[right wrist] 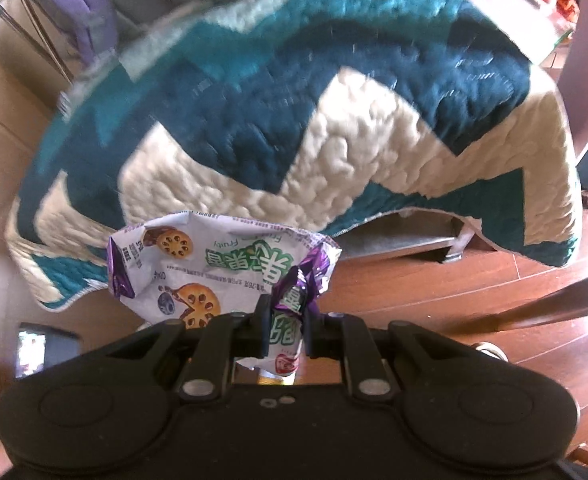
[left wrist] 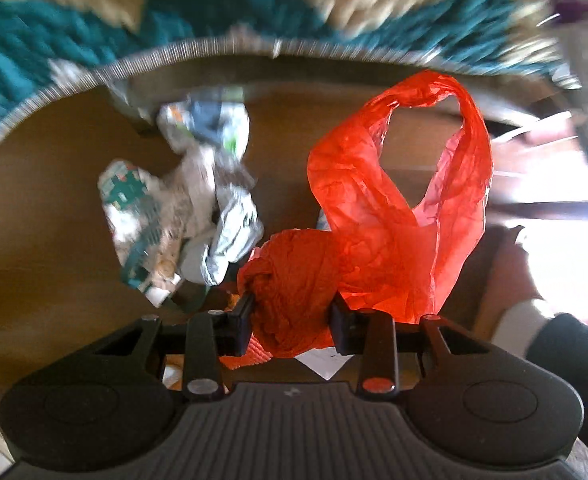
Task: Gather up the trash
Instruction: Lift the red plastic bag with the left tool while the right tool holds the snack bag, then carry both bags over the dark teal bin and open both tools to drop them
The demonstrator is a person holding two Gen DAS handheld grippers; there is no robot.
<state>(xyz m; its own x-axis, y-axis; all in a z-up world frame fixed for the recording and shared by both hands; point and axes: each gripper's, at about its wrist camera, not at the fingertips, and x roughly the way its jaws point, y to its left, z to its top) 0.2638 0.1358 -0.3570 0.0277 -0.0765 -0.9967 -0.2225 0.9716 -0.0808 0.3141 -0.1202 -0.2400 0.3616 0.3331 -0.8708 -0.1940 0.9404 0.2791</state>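
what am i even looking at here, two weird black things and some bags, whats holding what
Those black shapes are hand-held grippers: a person carries one in each hand, and each has a wide-angle camera looking along its two fingers. There is no robot arm.

The left wrist picture looks straight down. The left gripper is clamped on a bunched part of a red plastic bag, whose handle loop hangs open. Beside it on the wooden floor lie crumpled wrappers, not yet picked up.

The right wrist picture looks forward and down at a teal and cream quilt draped over low furniture. The right gripper pinches a crumpled white and purple snack packet.

It looks like trash being gathered into the bag.
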